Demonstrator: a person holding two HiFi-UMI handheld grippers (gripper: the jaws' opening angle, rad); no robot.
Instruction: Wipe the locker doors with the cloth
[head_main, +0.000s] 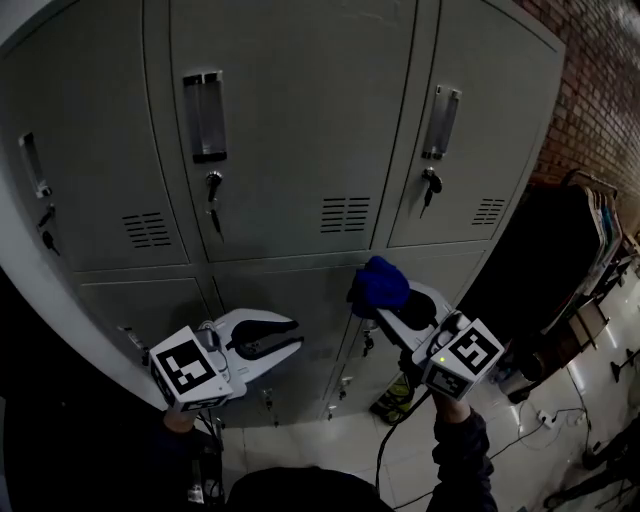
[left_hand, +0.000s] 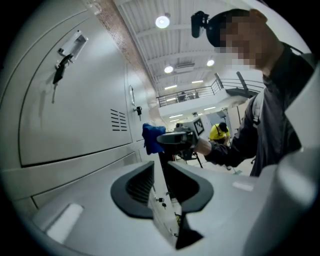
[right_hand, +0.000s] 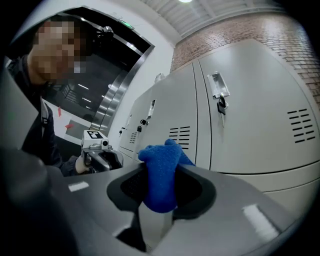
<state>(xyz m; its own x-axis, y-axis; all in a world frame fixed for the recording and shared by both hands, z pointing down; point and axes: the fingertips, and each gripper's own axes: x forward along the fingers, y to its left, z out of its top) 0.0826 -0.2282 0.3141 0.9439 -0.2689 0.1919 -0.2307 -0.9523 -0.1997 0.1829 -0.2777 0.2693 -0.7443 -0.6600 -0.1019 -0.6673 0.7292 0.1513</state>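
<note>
A bank of grey locker doors (head_main: 290, 130) fills the head view, two rows high. A blue cloth (head_main: 380, 283) is bunched between the jaws of my right gripper (head_main: 374, 306), which is shut on it just in front of a lower door (head_main: 300, 295); whether the cloth touches the door I cannot tell. In the right gripper view the cloth (right_hand: 162, 152) sticks up out of the right gripper (right_hand: 161, 171). My left gripper (head_main: 292, 336) hangs to the left at the same height, shut with nothing in it, a thin slit between its pads (left_hand: 160, 169). The left gripper view also catches the cloth (left_hand: 150, 139).
Keys hang in the upper doors' locks (head_main: 213, 185) (head_main: 432, 183), below recessed handles (head_main: 205, 115). A brick wall (head_main: 600, 90) and a dark rack (head_main: 595, 225) stand at the right. Cables (head_main: 550, 415) and a small dark object (head_main: 393, 405) lie on the tiled floor.
</note>
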